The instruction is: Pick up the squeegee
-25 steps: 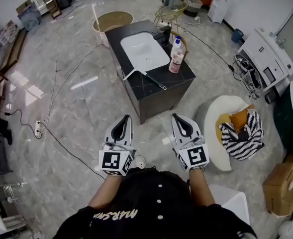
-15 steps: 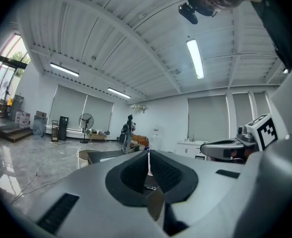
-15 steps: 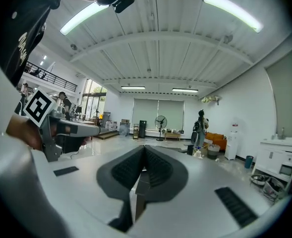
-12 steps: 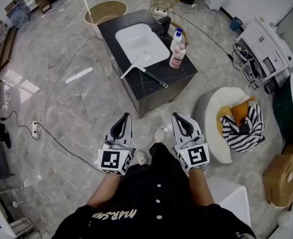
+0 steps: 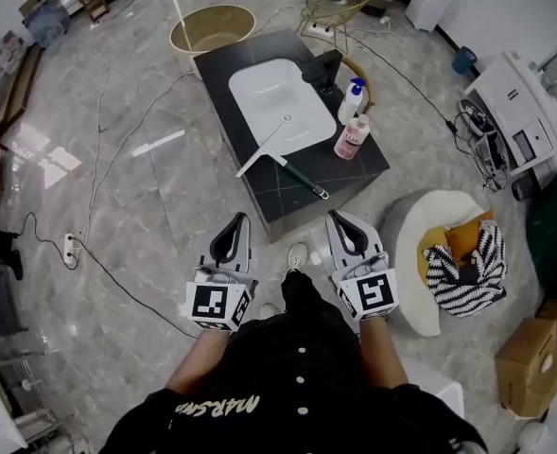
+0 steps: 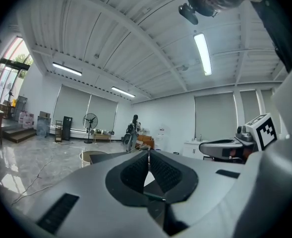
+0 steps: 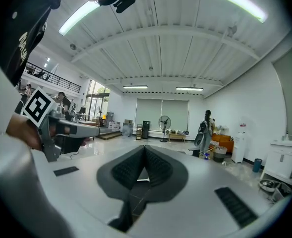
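Black counter holds a white sink. The squeegee lies flat at the sink's 6 o'clock, near the counter's front edge, its handle pointing to 4 o'clock. A spray bottle and a pink bottle stand at the sink's 3 o'clock. Left gripper and right gripper hover side by side at the counter's 6 o'clock, clear of it, jaws pressed together on nothing.

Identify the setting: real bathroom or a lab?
Probably an open lab or workshop hall, not a bathroom: a freestanding sink counter stands alone mid-floor, a power strip lies on the floor nearby, and strip lights line a ribbed industrial ceiling.
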### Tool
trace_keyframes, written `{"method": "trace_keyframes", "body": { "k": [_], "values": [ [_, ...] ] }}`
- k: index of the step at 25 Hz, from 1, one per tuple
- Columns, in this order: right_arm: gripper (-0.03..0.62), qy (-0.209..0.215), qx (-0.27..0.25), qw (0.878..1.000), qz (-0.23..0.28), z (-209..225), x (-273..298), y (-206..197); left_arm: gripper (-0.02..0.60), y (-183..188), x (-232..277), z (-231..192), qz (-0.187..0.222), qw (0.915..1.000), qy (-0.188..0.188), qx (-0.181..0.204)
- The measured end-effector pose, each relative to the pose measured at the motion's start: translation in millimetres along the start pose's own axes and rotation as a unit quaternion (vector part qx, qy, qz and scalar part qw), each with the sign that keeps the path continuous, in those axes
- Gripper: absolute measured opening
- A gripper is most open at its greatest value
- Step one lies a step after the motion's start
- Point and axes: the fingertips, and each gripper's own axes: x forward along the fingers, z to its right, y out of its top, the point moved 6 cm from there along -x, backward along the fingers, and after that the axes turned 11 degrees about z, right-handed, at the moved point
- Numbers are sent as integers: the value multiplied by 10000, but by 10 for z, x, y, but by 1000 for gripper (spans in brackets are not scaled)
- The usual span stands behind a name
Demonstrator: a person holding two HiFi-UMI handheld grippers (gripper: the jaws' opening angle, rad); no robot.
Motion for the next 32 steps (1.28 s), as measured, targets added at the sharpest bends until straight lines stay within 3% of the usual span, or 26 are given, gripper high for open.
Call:
{"method": "trace_keyframes", "body": {
  "k": [11,21,32],
  "values": [
    [-5,521,85,9984,200,856,1177,-105,20,27,1339,-313,160,9993,328,80],
    [-5,953,144,9952,170,1248,1745,-266,20,-57,1792,-535,10,9972,738,148],
    [-5,962,-81,9938,-557,1152,1961,-465,20,-72,1975,-697,-202,9995,253,71]
  ]
}}
